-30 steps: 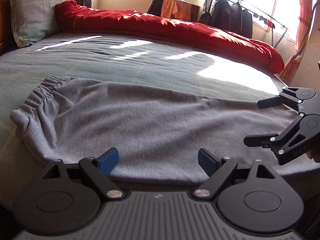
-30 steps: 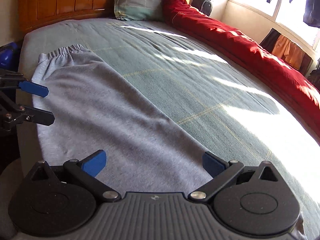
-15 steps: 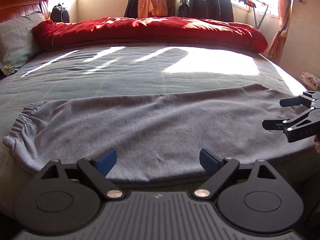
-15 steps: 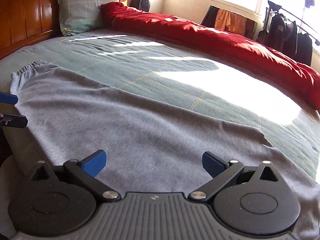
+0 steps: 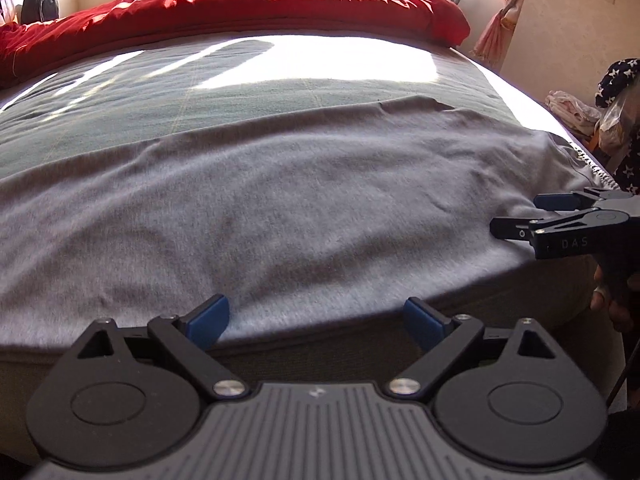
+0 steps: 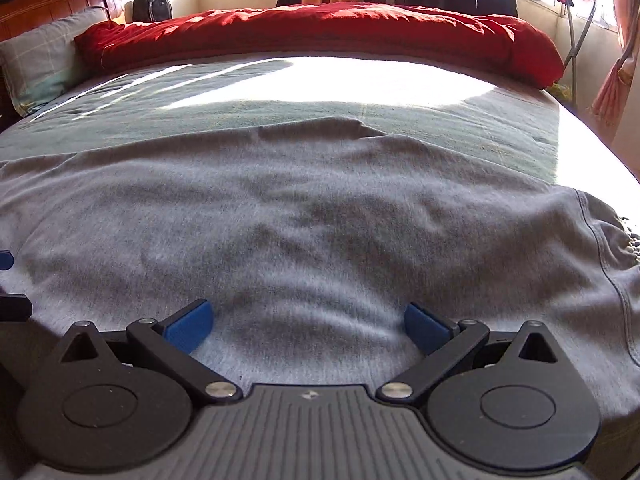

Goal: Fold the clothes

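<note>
Two grippers, both with jaws spread wide and nothing between the blue pads. Grey sweatpants [image 5: 280, 200] lie flat across the near side of the bed [image 5: 240, 92], near edge along the mattress edge — waistband end at the right. Left gripper [image 5: 316, 320] sits at that near edge, fabric just ahead of its tips. Right gripper [image 6: 308, 326] hovers low over the cloth near the waistband end; contact cannot be told. Red duvet [image 6: 320, 28] bunched along the far side — pillow [image 6: 40, 64] at far left.
</note>
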A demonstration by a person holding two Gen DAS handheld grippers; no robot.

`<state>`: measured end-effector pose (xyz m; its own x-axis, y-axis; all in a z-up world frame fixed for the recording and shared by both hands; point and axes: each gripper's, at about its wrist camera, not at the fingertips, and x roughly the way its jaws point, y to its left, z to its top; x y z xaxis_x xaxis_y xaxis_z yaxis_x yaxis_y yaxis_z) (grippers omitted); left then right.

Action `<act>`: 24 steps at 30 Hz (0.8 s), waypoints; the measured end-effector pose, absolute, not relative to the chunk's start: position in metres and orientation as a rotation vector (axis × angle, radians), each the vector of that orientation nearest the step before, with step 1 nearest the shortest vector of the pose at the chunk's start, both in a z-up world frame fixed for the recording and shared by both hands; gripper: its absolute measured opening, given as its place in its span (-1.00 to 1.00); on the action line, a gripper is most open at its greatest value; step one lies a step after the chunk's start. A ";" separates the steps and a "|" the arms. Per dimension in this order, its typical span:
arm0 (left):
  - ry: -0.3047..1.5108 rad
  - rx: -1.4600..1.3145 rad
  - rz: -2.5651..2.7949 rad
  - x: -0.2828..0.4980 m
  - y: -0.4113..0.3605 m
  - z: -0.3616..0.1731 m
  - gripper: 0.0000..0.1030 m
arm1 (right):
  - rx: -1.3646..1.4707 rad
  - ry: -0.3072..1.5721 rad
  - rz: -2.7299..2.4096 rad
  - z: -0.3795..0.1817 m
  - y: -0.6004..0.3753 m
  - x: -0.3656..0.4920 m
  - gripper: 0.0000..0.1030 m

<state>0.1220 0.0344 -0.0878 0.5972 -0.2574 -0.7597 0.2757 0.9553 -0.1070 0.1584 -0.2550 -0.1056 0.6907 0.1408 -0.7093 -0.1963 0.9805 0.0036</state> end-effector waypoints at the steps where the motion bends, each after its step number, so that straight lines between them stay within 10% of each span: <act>1: 0.883 0.028 -0.302 0.121 0.033 -0.084 0.81 | -0.081 0.777 0.190 -0.107 -0.254 0.157 1.00; 24: 0.867 0.108 -0.364 0.136 0.001 -0.086 0.89 | -0.003 0.696 0.170 -0.109 -0.300 0.152 1.00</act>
<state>0.1362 0.0007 -0.0863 0.5902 -0.2690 -0.7611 0.3554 0.9331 -0.0542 0.1520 -0.3002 -0.1092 0.7540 0.1548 -0.6383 -0.1570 0.9861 0.0537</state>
